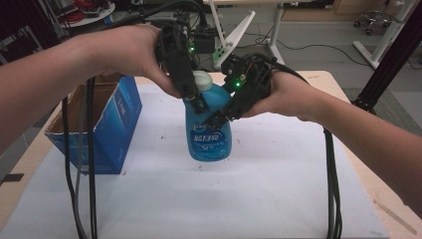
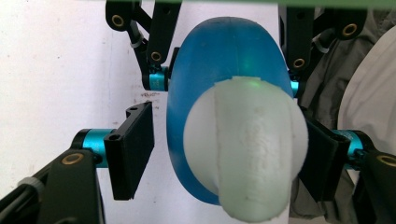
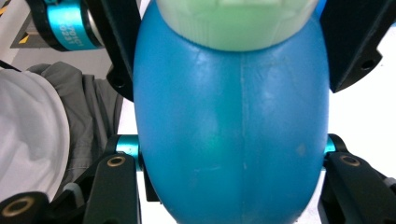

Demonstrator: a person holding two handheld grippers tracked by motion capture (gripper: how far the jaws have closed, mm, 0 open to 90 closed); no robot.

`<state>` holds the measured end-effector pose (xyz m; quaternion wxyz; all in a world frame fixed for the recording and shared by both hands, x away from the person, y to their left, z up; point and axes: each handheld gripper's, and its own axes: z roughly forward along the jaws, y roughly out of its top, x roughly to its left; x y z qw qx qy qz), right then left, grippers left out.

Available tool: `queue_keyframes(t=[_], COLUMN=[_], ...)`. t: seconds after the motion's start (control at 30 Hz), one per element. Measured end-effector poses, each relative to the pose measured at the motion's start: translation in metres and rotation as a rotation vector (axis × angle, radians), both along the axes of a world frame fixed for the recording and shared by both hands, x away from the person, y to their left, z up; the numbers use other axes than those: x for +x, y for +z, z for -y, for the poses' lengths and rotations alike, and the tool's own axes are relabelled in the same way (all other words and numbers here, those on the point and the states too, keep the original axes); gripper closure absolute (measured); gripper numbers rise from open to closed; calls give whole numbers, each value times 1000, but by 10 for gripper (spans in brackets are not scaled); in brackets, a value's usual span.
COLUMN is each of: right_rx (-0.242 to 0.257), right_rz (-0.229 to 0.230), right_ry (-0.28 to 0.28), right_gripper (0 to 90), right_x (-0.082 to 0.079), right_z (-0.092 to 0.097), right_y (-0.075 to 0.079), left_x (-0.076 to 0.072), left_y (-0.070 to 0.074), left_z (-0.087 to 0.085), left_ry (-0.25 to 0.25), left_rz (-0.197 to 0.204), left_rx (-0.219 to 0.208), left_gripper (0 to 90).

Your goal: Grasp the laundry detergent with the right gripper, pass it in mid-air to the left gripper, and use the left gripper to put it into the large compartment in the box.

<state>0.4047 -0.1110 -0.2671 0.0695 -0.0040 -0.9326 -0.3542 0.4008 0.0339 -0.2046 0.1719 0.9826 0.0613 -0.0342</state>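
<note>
Item: blue bottle with white cap, standing upright near the middle of the white table cover; long axis vertical, cap uppermost. High view: the bottle is flanked by both tools. The right gripper is set against the bottle's shoulder from the right, and the left gripper is brought down over the cap and neck from the upper left. An open blue carton is recorded to the left, apart from the bottle. Left gripper view: the cap is seen end-on, straight ahead between the two black jaws, with the blue body beyond it. The right-hand pad is met by the cap's edge, while a clear gap is left at the left-hand pad; the left gripper is therefore entered as not yet clamped, standing partly open around the cap. The other tool's linkage is noted farther off on both sides of the body. Right gripper view: the bottle body is held squarely by the right gripper, jaws pressed to its two flanks, cap toward the top of the frame. Judgement: the cap lies dead ahead on the left tool's axis, so the coming closure is expected to be taken on the cap while the body is steadied by the right.
</note>
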Motion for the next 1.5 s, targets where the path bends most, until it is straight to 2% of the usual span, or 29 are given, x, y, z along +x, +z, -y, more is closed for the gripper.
queue_keyframes(t=[0.03, 0.2, 0.27, 1.1, 1.37, 1.5], right_rx=[17, 10, 5, -1, 8, 9], right_rz=[16, 8, 3, 2, 27, -4], right_ry=[17, 8, 4, 0, 13, 3], right_gripper=[451, 451, 451, 449, 442, 434], right_x=[2, 1, 1, -1, 1, 0], right_z=[-1, -1, -1, -2, -4, -2], right_y=[-1, -1, -1, 1, -1, 0], left_x=[0, 0, -2, -7, -8, -7], left_y=[0, 0, 1, 1, 1, 2], left_z=[0, 0, 0, 2, 1, 1], left_ry=[0, -4, -10, -20, -19, -14], left_rz=[0, 4, 10, 27, 38, 30], left_rx=[0, 1, 2, 22, 13, -1], left_gripper=[283, 284, 311, 374, 381, 382])
